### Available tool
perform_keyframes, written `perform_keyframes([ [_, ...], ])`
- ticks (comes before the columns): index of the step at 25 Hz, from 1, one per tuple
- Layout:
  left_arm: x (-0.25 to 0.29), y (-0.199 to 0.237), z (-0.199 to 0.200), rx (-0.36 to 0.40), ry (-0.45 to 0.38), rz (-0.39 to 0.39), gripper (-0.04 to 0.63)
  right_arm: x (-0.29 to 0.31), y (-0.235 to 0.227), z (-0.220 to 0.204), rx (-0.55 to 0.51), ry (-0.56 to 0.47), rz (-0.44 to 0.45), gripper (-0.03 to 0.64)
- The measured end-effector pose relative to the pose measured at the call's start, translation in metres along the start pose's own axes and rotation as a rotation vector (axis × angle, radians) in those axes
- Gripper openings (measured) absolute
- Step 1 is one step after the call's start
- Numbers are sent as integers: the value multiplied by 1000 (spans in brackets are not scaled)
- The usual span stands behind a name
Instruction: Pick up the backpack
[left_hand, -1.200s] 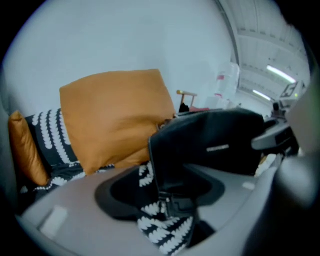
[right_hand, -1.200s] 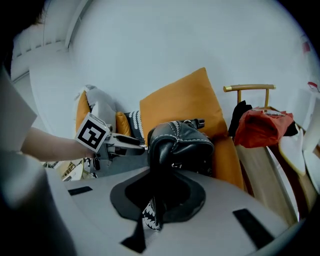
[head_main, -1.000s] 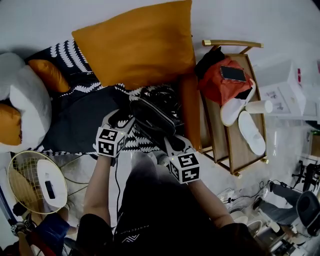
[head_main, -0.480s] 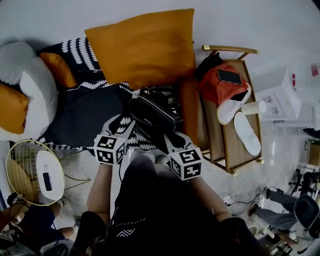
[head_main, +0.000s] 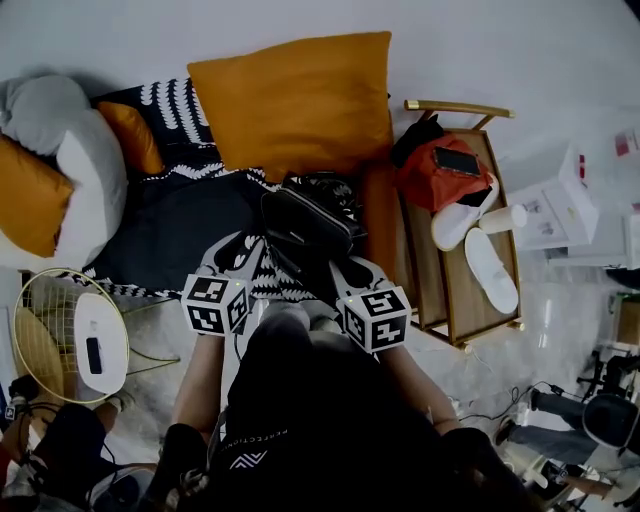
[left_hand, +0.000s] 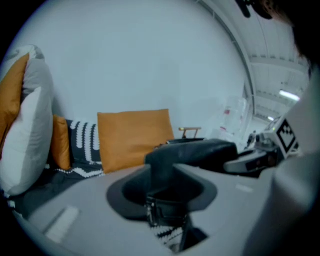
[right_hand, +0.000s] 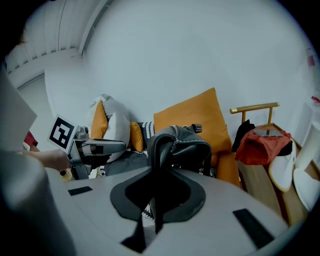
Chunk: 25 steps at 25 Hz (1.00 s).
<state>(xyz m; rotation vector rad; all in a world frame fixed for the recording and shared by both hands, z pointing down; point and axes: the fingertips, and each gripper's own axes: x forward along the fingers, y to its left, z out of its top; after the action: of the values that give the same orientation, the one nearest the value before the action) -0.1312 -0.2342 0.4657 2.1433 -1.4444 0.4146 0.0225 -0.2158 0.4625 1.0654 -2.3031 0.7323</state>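
Backpack (head_main: 305, 225): black, centre of the head view, at the right end of a seat covered by a black-and-white patterned throw (head_main: 185, 110); whether its base is clear of the seat cannot be told. Edges: large orange cushion (head_main: 295, 100) just above it; orange armrest (head_main: 378, 230) tight on its right; beyond that, a wooden rack (head_main: 450, 300) carrying a red bag (head_main: 435, 175), a phone (head_main: 458, 160), white slippers (head_main: 490, 270) and a paper cup (head_main: 508, 218). Open room: a flat dark blanket (head_main: 170, 235) spreads to the left of the backpack, as far as a white and orange pillow (head_main: 75, 180) at the left edge; a round wire basket (head_main: 40, 350) sits lower left. Left gripper (head_main: 243, 252): jaws have just been closing and stand partly apart, with a black buckled strap (left_hand: 167, 212) of the backpack clamped between them. Right gripper (head_main: 335, 275): jaws almost together, pinching a thin black edge of the backpack, whose bulk rises just past the tips. Pose: both forearms come up from the bottom centre, side by side, marker cubes uppermost, grippers pointing up-frame and tilted downward, one at each side of the backpack's near end
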Motion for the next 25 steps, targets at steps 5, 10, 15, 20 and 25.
perform_keyframes([
  [5,-16,-8,15,-14,-45,7,138,-10,4,11,-12,-33,3,23],
  [10,-27,-18,30,-7,-89,3,126,-18,6,20,-25,-58,4,23],
  [15,-35,-25,34,4,-107,11,101,-25,10,26,-20,-78,3,23],
  [20,-44,-27,37,12,-119,28,77,-32,14,36,-18,-109,9,23],
  [25,-50,-27,39,8,-135,42,71,-39,18,44,-27,-140,19,23],
])
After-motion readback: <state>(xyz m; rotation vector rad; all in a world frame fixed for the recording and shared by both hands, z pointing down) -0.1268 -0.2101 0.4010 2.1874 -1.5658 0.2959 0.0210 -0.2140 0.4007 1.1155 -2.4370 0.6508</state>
